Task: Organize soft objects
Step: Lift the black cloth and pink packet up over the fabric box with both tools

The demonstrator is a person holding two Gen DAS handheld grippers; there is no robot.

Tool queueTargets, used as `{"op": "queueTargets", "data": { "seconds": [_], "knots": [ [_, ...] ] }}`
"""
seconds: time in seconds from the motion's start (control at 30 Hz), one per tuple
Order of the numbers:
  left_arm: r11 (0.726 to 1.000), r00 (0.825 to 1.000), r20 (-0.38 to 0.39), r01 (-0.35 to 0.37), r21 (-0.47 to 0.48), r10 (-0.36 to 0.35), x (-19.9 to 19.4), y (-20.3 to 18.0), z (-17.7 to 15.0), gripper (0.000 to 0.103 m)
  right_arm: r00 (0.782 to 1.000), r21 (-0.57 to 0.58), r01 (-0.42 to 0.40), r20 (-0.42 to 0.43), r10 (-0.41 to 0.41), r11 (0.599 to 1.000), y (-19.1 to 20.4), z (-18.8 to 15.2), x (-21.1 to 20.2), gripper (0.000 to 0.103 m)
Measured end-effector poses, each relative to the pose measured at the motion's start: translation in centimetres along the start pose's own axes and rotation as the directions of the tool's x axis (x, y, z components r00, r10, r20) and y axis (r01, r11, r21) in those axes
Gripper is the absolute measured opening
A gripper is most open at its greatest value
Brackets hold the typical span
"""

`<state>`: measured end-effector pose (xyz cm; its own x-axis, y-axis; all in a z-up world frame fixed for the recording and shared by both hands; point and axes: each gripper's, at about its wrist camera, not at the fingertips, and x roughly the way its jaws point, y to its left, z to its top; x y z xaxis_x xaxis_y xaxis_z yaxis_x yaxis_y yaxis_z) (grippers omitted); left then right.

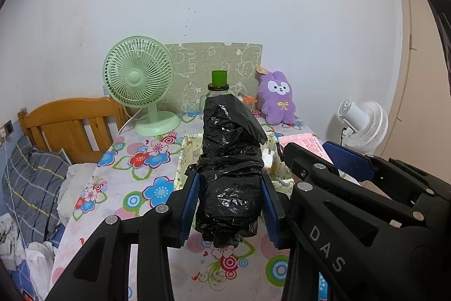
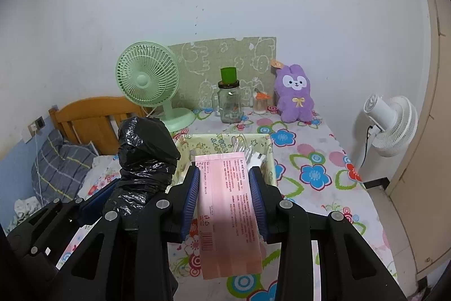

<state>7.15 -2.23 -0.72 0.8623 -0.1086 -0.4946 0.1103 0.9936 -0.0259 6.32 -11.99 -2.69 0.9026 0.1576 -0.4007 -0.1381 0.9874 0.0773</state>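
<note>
Left wrist view: left gripper (image 1: 229,205) clamps the black plastic bundle (image 1: 231,174); right gripper (image 2: 225,199) clamps the pink packet (image 2: 228,216). Fabric basket (image 2: 267,157) lies at 12 o'clock. Keep both clear of its rim, then lower inside.

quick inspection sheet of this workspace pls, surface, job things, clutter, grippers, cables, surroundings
surface: table under a floral cloth.
job's things: black plastic bag roll held off the table in the left gripper; pink packet in the right gripper; cream fabric basket ahead of both, with white items inside; purple plush upright at the back.
clutter: green desk fan, glass jar with a green lid, small toothpick holder, patterned board against the wall.
grippers: both shut on their loads, side by side.
cables: green fan's cord trails off the table's left; dark cord hangs from the white fan.
surroundings: wooden bed frame and plaid pillow left; white standing fan right.
</note>
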Motion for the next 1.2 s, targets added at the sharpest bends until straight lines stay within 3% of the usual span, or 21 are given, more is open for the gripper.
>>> {"op": "queueTargets", "data": {
  "seconds": [0.47,1.2],
  "knots": [
    [1.000,1.000,-0.008,-0.004,-0.003,0.004,3.2,0.1,1.6,0.044,1.000,0.005,0.002,-0.005,-0.002,1.000,-0.6,1.8,3.3,0.039],
    [0.999,0.996,-0.087,-0.034,-0.022,0.032,11.0,1.1,3.5,0.044,0.997,0.042,-0.023,-0.072,0.026,0.999,-2.0,3.9,12.5,0.039]
  ]
}}
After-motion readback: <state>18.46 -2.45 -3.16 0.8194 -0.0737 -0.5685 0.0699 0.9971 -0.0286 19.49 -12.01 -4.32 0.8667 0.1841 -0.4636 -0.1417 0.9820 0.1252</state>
